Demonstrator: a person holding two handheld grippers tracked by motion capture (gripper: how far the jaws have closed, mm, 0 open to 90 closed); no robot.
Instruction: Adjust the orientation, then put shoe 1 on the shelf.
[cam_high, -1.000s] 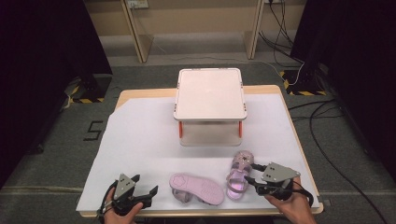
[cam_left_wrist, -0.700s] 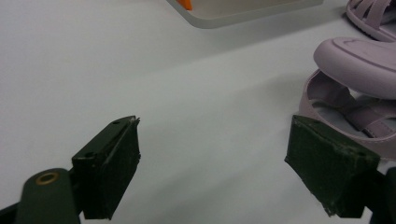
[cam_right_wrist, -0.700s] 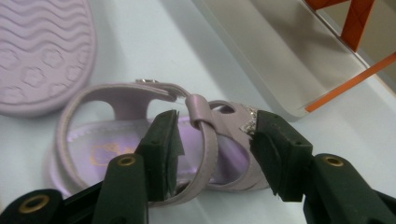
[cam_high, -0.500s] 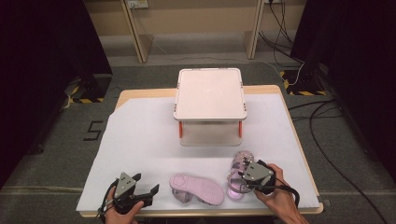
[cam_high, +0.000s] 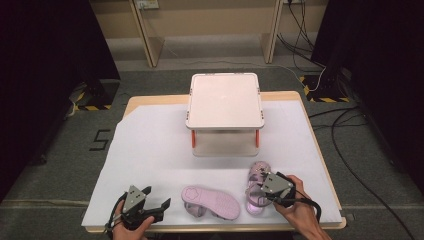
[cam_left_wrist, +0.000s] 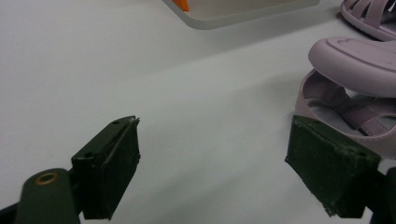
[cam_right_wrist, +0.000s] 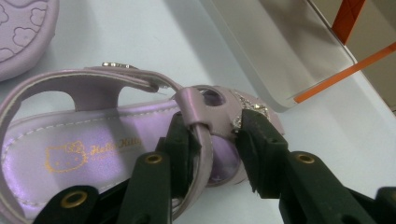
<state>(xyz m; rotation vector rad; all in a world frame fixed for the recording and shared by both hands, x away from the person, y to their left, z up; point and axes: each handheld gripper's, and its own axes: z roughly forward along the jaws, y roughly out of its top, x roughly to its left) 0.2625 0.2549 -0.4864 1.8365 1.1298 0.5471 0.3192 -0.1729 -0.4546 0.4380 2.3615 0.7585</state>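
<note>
Bench (cam_high: 150, 145), white-covered; small white two-tier rack (cam_high: 225, 100) with orange legs at rear centre. Upright lilac sandal (cam_high: 255, 187) at front right, near rack's front edge; strap (cam_right_wrist: 196, 116) bracketed by right gripper (cam_high: 267, 185), fingers (cam_right_wrist: 180, 140) nearly closed around it, seemingly for lifting by the strap. Right hand (cam_high: 300, 212) low over front edge, gripper angled toward bench centre. Second sandal (cam_high: 210, 200) sole-up at front centre, just beside left gripper (cam_high: 150, 206); fingers (cam_left_wrist: 109, 156) wide apart, grasping nothing, aimed at that sandal's heel strap, apparently waiting. Left hand (cam_high: 131, 224) resting at bench's front edge.
</note>
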